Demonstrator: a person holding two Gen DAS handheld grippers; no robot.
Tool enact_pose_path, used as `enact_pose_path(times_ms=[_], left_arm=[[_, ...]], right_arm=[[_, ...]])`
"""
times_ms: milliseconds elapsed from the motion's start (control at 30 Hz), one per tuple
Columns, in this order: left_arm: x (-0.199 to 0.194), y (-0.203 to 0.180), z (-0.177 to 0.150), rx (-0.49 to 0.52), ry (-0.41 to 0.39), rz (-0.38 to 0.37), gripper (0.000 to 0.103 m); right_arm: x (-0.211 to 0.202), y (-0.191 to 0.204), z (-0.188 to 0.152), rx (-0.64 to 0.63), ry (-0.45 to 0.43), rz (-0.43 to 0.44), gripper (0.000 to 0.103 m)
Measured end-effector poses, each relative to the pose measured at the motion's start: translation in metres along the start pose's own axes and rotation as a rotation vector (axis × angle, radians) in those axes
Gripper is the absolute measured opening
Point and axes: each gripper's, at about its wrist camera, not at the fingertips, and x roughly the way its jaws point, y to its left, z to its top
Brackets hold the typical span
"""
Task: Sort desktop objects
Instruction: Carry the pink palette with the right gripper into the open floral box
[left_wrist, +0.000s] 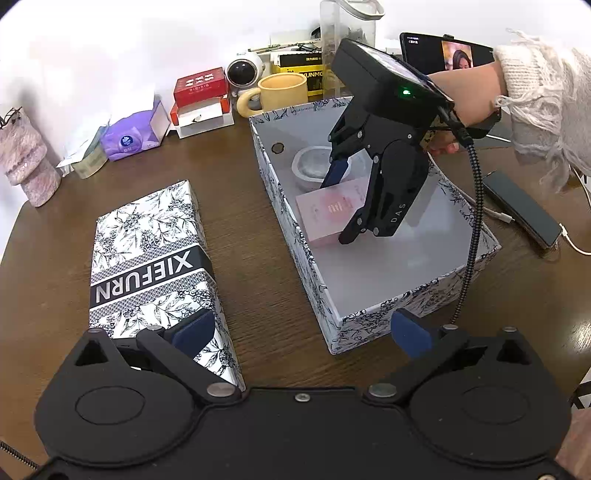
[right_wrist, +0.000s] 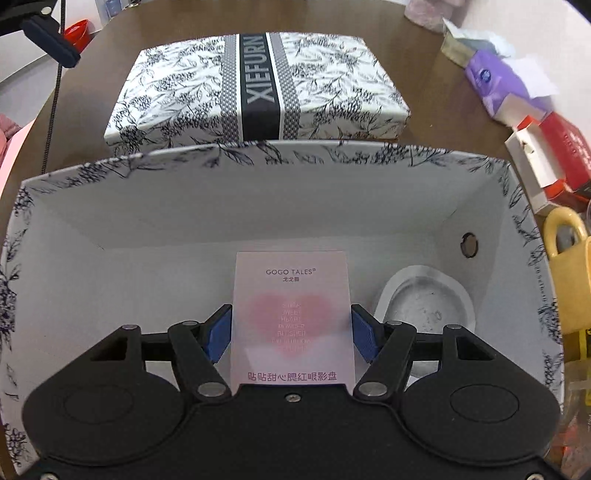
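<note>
My right gripper (right_wrist: 291, 328) is shut on a pink makeup box (right_wrist: 291, 295) with a heart print, its blue pads pressed on both long edges. It holds the pink makeup box (left_wrist: 325, 214) low inside the open floral storage box (left_wrist: 413, 299), beside a grey round dish (right_wrist: 428, 299) that rests on the box floor. The right gripper (left_wrist: 343, 206) points steeply down into the floral storage box (right_wrist: 258, 177). My left gripper (left_wrist: 301, 332) stands open above the brown table, with nothing between its fingers. The floral lid (left_wrist: 147, 258) marked XIEFURN lies left of the box.
Along the wall stand a yellow mug (left_wrist: 280, 92), a red and white carton (left_wrist: 201, 99), a purple tissue pack (left_wrist: 129, 136), a small round camera (left_wrist: 243, 72) and a clear jug (left_wrist: 347, 33). A dark phone (left_wrist: 521, 206) with a cable lies right of the box. A person's sleeve (left_wrist: 546, 103) reaches in.
</note>
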Motion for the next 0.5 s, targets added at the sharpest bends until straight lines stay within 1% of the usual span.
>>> enact_pose_path(times_ms=[500], left_arm=[[0.009,-0.004,-0.002,0.01,0.016,-0.008,0.103]], right_arm=[[0.013,-0.005,-0.004,-0.028,0.034,0.018,0.069]])
